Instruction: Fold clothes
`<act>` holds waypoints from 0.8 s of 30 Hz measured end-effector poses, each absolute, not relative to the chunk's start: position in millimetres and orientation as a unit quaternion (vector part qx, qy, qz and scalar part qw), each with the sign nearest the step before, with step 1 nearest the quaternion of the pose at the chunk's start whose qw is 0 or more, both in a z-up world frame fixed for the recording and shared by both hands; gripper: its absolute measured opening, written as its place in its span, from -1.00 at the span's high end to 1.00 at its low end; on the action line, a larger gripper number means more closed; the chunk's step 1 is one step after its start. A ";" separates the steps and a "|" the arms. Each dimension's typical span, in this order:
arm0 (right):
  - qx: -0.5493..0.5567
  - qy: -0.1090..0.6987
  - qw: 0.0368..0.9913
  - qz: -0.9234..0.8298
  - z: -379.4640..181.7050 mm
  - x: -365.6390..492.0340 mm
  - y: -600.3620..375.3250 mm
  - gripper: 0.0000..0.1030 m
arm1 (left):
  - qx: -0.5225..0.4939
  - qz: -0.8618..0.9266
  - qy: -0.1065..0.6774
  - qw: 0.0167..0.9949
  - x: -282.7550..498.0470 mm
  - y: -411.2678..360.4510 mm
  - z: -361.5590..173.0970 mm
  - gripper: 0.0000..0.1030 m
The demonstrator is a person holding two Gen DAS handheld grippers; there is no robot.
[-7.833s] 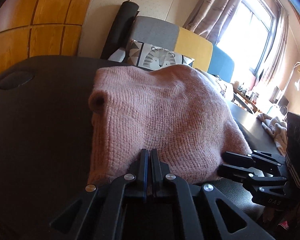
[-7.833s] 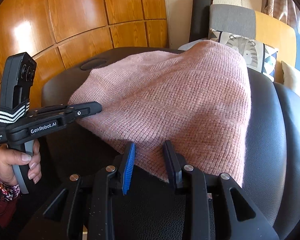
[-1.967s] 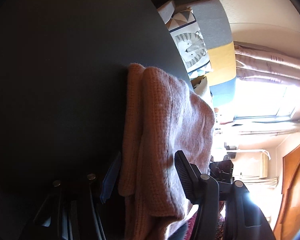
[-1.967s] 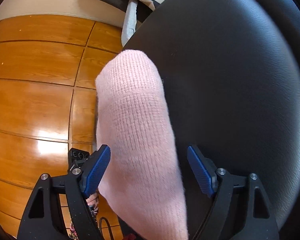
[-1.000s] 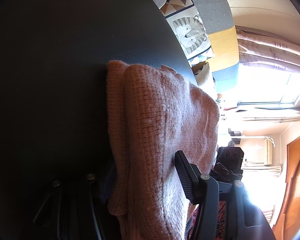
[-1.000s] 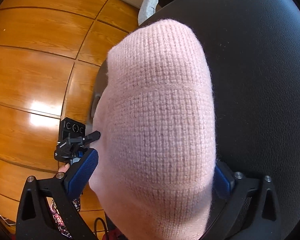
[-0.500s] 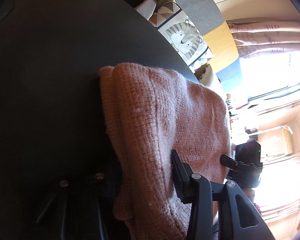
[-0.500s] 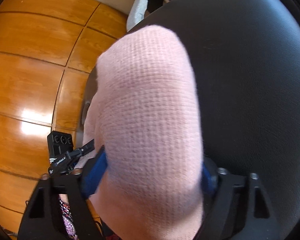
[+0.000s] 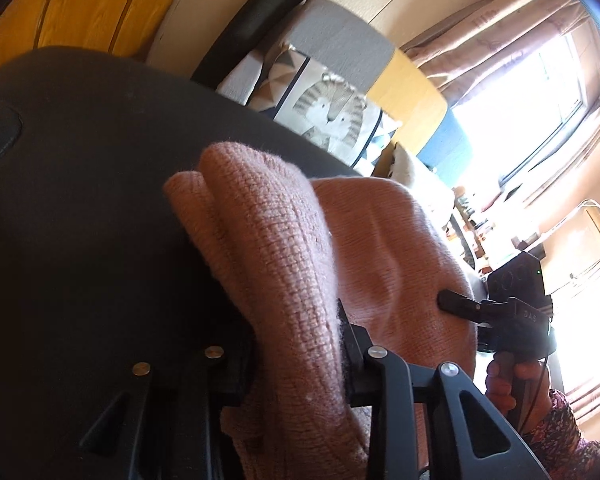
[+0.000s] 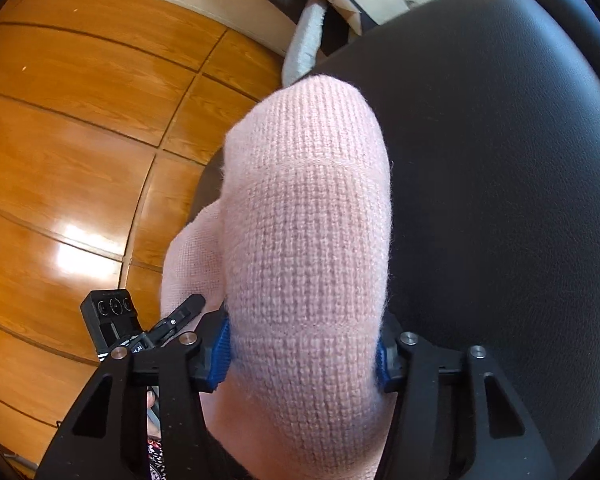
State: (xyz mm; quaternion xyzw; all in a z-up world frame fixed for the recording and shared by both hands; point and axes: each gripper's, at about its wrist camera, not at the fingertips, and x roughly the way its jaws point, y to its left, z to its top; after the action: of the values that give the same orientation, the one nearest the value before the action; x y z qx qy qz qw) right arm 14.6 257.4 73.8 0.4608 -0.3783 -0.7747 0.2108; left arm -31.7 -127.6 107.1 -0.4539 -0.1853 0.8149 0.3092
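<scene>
A folded pink knit sweater (image 9: pixel 284 264) is held up over a black leather seat (image 9: pixel 80 184). My left gripper (image 9: pixel 296 344) is shut on one thick folded end of it, the knit bulging between the jaws. In the right wrist view the same sweater (image 10: pixel 308 248) fills the middle, and my right gripper (image 10: pixel 304 348) is shut on its other end, blue pads pressed into both sides. The right gripper (image 9: pixel 456 304) also shows at the sweater's far edge in the left wrist view, held by a hand (image 9: pixel 504 384). The left gripper (image 10: pixel 188 308) peeks out low left in the right wrist view.
The black leather seat (image 10: pixel 500 160) spreads under and right of the sweater. Wooden wall panels (image 10: pixel 80 140) lie to the left. A cushion with a tiger print (image 9: pixel 332 112) and a grey, yellow and blue sofa back (image 9: pixel 408 92) stand behind, near a bright window (image 9: pixel 532 96).
Both grippers have closed on the folded sweater, having stood open around it a second ago. The left wrist view has rolled back toward level, and the sweater bundle sits higher between the jaws.
</scene>
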 end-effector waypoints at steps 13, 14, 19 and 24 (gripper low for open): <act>0.457 -0.364 0.285 -0.760 113.3 -10.4 175.8 -0.07 | -0.387 0.861 -0.170 0.282 4.2 -169.5 168.9 0.39; 0.460 -0.360 0.293 -0.757 114.9 -18.3 161.0 -0.07 | -0.382 0.865 -0.174 0.274 -0.2 -176.4 169.4 0.39; 0.478 -0.341 0.329 -0.740 122.7 -58.1 87.0 -0.07 | -0.360 0.884 -0.189 0.230 4.1 -240.3 179.1 0.39; 0.494 -0.321 0.365 -0.721 130.5 -97.8 13.0 -0.07 | -0.342 0.901 -0.207 0.167 -14.1 -304.8 181.4 0.39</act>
State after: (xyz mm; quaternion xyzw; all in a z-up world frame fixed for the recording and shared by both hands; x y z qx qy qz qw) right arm -97.8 13.0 130.5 0.4938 -0.3206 -0.7213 0.3648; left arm -14.1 -304.8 181.4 -0.3425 -0.2066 0.9012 0.1670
